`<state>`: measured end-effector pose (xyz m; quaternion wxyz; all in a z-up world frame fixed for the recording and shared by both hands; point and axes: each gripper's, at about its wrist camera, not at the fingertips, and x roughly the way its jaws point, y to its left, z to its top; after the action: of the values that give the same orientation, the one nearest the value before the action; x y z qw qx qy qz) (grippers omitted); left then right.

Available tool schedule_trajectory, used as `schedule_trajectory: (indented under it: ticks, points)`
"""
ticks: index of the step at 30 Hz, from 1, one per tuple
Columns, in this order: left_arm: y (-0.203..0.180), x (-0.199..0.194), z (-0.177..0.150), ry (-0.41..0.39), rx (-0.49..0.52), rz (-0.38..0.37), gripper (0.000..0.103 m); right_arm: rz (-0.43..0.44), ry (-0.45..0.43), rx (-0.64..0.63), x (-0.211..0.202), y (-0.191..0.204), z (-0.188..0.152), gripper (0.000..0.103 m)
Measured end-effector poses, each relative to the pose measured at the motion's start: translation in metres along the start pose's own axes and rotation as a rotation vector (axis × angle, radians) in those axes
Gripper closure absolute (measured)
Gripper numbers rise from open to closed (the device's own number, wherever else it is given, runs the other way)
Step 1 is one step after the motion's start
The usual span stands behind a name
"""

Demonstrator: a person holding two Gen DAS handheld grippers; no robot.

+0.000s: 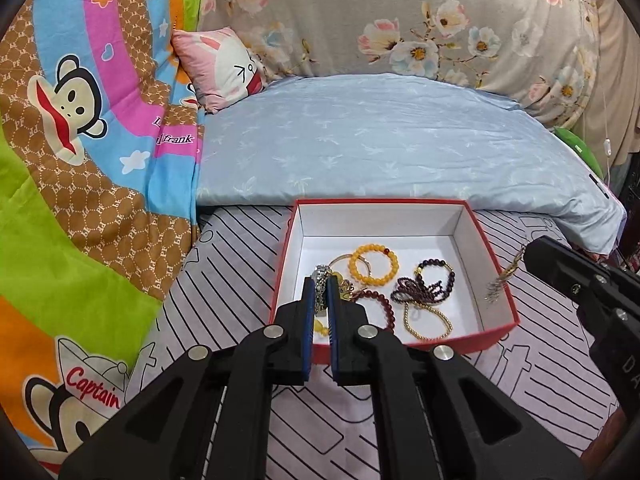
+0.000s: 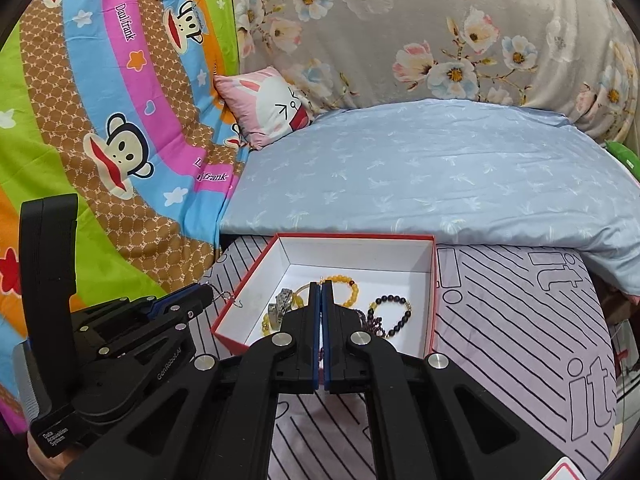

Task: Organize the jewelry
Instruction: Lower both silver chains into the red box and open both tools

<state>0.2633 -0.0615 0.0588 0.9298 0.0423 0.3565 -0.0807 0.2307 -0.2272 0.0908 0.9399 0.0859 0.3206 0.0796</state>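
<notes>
A red box (image 1: 498,334) with a white inside lies on the striped bed sheet; it also shows in the right wrist view (image 2: 240,300). In it lie a yellow bead bracelet (image 1: 374,266), a dark purple bead bracelet (image 1: 424,288), a red bead bracelet (image 1: 382,308), a gold chain (image 1: 430,326) and a silver watch (image 2: 282,300). My left gripper (image 1: 320,282) is shut on a thin silver earring (image 2: 228,297), held by the box's left wall. My right gripper (image 2: 321,286) is shut on a gold dangling piece (image 1: 502,278), held over the box's right edge.
A folded light blue quilt (image 1: 380,140) lies right behind the box. A cartoon monkey blanket (image 1: 80,152) is heaped on the left, with a small pink pillow (image 1: 224,68) behind. A floral cover (image 1: 400,12) rises at the back. Striped sheet (image 2: 520,340) lies right of the box.
</notes>
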Motion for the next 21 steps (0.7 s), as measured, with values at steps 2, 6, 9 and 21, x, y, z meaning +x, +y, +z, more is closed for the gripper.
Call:
schedule_trajectory:
  ticks: [2, 6, 9, 21]
  points:
    - [0.001, 0.008, 0.004, 0.009, -0.007, -0.001, 0.098, 0.000, 0.008, 0.008, 0.008, -0.004, 0.003, 0.103]
    - [0.000, 0.020, 0.010, 0.014, -0.007, 0.010, 0.098, -0.012, 0.019, 0.010, 0.021, -0.009, 0.004, 0.103]
    - [-0.001, 0.028, 0.014, 0.017, -0.008, 0.015, 0.098, -0.021, 0.028, 0.012, 0.030, -0.012, 0.006, 0.103]
    - [-0.007, 0.053, 0.019, 0.033, 0.000, 0.017, 0.098, -0.035, 0.063, 0.010, 0.058, -0.020, 0.004, 0.103]
